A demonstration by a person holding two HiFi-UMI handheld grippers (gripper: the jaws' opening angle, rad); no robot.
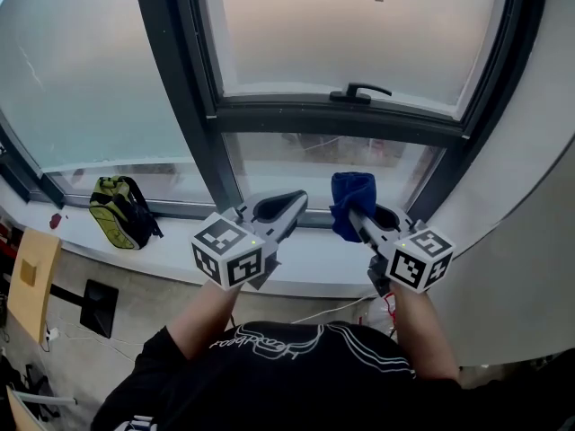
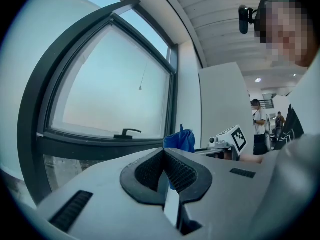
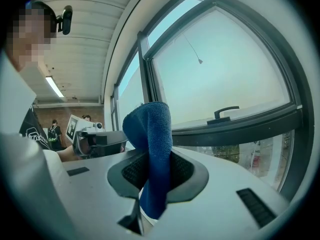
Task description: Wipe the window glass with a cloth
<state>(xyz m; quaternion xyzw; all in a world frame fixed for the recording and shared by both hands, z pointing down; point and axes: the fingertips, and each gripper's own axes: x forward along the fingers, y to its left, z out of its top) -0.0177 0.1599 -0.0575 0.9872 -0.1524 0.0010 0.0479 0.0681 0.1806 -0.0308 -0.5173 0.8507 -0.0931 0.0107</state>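
A blue cloth stands bunched in my right gripper, whose jaws are shut on it; in the right gripper view the blue cloth rises between the black pads. My left gripper hovers beside it, shut with nothing held; in the left gripper view its pads meet in front of the blue cloth. Both point at the window glass above the sill. The lower pane lies just ahead of the jaws. A black window handle sits on the sash frame.
A green backpack lies on the white sill at left. A dark mullion divides the left pane from the sash. A white wall closes the right side. A brown board stands on the floor at left.
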